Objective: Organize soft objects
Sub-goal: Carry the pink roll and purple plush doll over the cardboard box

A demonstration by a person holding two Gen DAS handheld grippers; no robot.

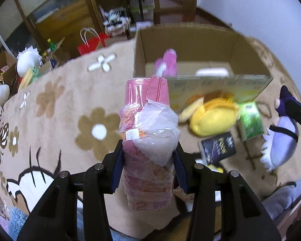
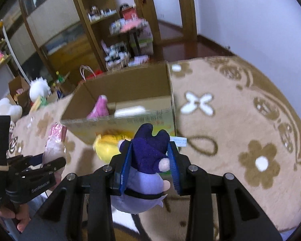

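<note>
Left gripper [image 1: 148, 156]: fingers closed partway on a pink plastic-wrapped roll [image 1: 146, 132], held off the carpet [image 1: 60, 110] short of the cardboard box [image 1: 190, 46]. Right gripper [image 2: 150, 160]: fingers closed partway on a purple plush toy [image 2: 146, 160], just short of the box. Risk: slick loose wrap may slip through the fingers; either load may catch the box's near wall. The yellow plush [image 1: 212, 118] is not yet boxed.

Dim, cool indoor light with soft shadows. Fisheye bending curves the edges, corners go black. Motion blur smears the cardboard box [image 1: 200, 48] and the shelves [image 2: 118, 30] beyond each gripper; nearer parts look sharper.
</note>
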